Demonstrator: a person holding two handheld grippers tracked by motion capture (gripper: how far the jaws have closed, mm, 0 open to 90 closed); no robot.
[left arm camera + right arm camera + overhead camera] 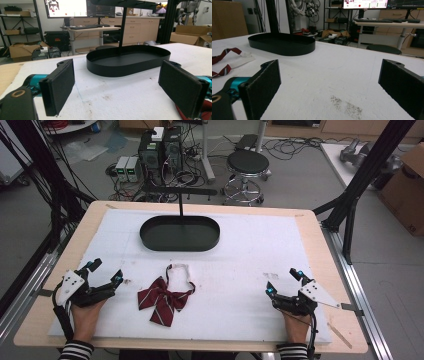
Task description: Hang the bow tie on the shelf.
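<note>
High view showed, at the far left, the left gripper [106,271] resting low on the white mat [240,250], held in a hand whose striped sleeve [76,350] came in from the bottom edge. Its jaws stood wide apart with nothing between them; the left gripper view confirmed this, bare mat lying between the two black pads [60,85].

Just to its right lay the bow tie [162,303], dark red with thin pale stripes, flat on the mat with its neck strap [181,272] looped away toward the black oval tray [150,237]. The bow tie was near the left gripper but apart from it, untouched. In the right gripper view the strap [227,58] appeared at the left edge, well short of the tray [282,46].

Beyond, at the middle of the table, the tray stood with a thin upright post [180,207] rising from it, a crossbar at the top. Nothing hung from the bar or lay in the tray.

At the far right, the right gripper [283,281] sat on the mat, jaws likewise spread and empty, well apart from the bow tie.

By my judgement the work had hardly begun: the bow tie was not yet picked up, and the grasp, lift and placing at the stand all remained.
</note>
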